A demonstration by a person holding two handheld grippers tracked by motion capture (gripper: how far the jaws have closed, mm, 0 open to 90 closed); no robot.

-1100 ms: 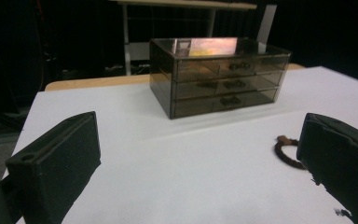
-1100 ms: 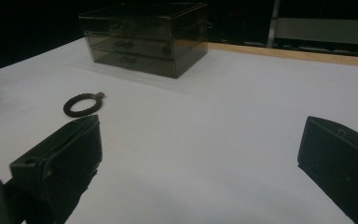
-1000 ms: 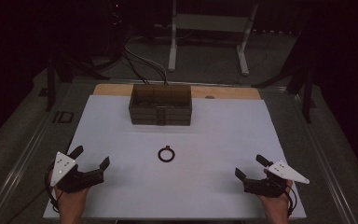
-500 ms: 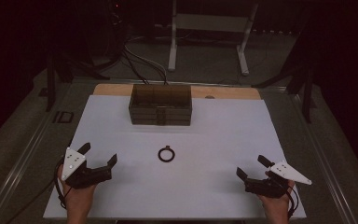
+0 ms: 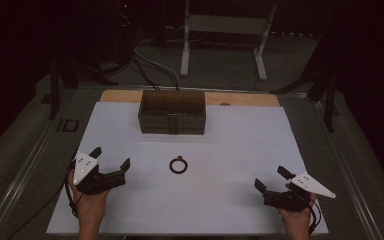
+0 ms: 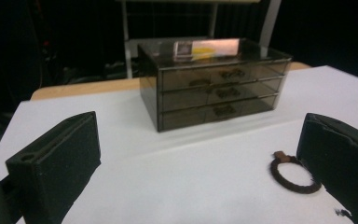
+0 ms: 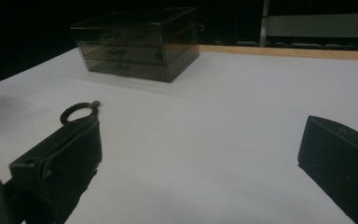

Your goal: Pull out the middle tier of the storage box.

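Dark surroundings ring your white-topped worktop (image 5: pixel 230 150), with a pale metal stand and cables on the floor beyond its far wooden edge. Your small dark ring with a brown tab (image 5: pixel 178 165) lies flat near the middle of the sheet, with nothing between it and either gripper. Behind it, toward the far edge, stands a smoky translucent three-drawer box (image 5: pixel 172 112), all drawers shut, well apart from the ring. Your left gripper (image 5: pixel 111 162) is held low over the near left part of the sheet, pointing up and right toward the ring, jaws spread wide and empty; in the left gripper view the ring (image 6: pixel 292 173) sits just beside the right-hand jaw. Your right gripper (image 5: pixel 270 179) rests at the near right corner, aimed leftward, jaws likewise wide and empty. Since half a second ago your left gripper has moved forward and inward toward the ring, while your right one has stayed put.
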